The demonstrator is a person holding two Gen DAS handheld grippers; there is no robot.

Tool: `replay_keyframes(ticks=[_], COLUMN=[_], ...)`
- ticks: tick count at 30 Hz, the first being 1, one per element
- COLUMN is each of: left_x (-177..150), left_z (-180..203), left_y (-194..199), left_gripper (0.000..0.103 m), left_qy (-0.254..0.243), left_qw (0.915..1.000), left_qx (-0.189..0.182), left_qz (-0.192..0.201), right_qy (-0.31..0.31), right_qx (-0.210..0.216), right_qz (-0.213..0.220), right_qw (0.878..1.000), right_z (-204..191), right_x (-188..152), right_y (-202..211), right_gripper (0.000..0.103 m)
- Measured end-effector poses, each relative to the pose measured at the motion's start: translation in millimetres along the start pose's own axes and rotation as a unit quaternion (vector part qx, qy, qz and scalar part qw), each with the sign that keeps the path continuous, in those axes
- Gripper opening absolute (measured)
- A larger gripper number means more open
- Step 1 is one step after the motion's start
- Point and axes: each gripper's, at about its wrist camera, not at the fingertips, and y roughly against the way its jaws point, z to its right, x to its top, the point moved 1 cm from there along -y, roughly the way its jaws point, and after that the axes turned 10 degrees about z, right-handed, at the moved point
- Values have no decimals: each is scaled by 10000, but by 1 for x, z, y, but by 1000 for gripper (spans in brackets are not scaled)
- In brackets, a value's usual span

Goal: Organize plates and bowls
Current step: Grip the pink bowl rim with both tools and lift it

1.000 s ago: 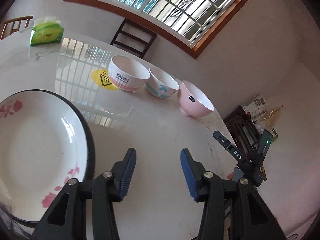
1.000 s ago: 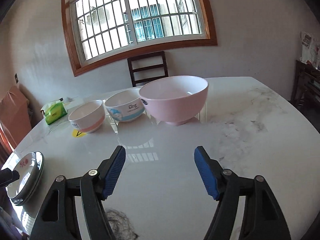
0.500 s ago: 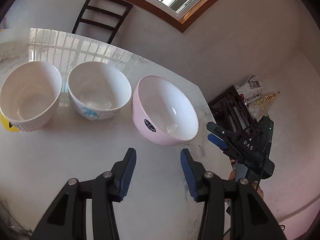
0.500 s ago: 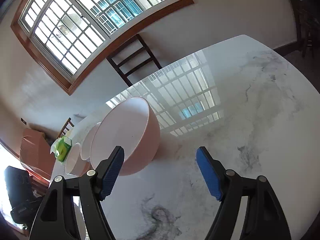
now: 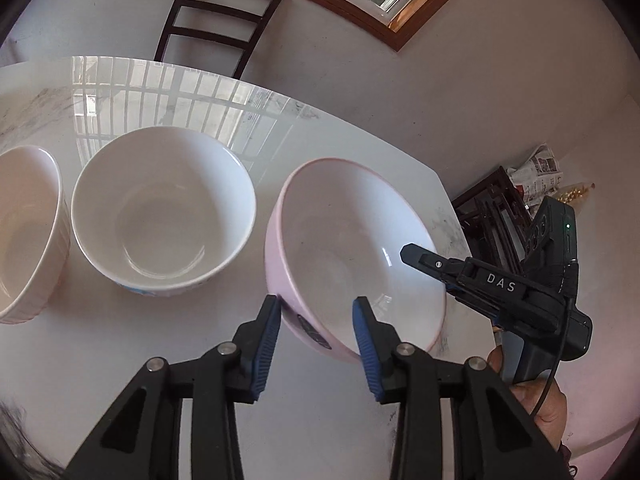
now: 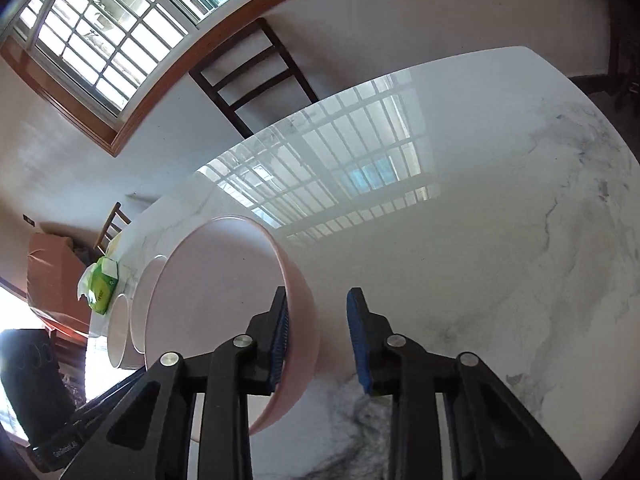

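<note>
A white marble table (image 5: pixel 120 360) carries three empty bowls in a row. The pink bowl (image 5: pixel 340 240) is the last of the row, close to the table's right edge. Just beside it is a white bowl (image 5: pixel 160 208) with a blue print, then a ribbed cream bowl (image 5: pixel 24 232). The left gripper (image 5: pixel 316 316) straddles the pink bowl's near rim with one blue pad against the outer wall and the other inside. Its jaws have just been closing, and a gap remains at the inner pad. The right gripper (image 6: pixel 316 312), held in a person's hand (image 5: pixel 536 392), has just clamped onto the rim on the side by the table edge. A green tissue pack (image 6: pixel 102 284) lies near the far left edge, and a dark chair (image 5: pixel 216 12) stands behind the far edge.
</note>
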Motion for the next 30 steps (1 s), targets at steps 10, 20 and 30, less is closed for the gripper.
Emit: replay_keyframes(ticks=[10,20,30], left_x=[-23,-103,-163], left_z=[-15,-43,-74], left_y=[37,158,223], left_gripper=[15,16,15], left_qy=[64,21,-66], left_qw=[9999,9995,9990], left_qx=[132,267,451], left_qz=[56,151,-48], right_qy=[161,331,760], right_qx=[23,660,840], right_qz=[-238,-725,-1273], right_qw=[9996,9946,9854], right_z=[-11,-47,-93], right_x=[-21,-120,-214], right_y=[20,84,120], right_gripper=[14,16,20])
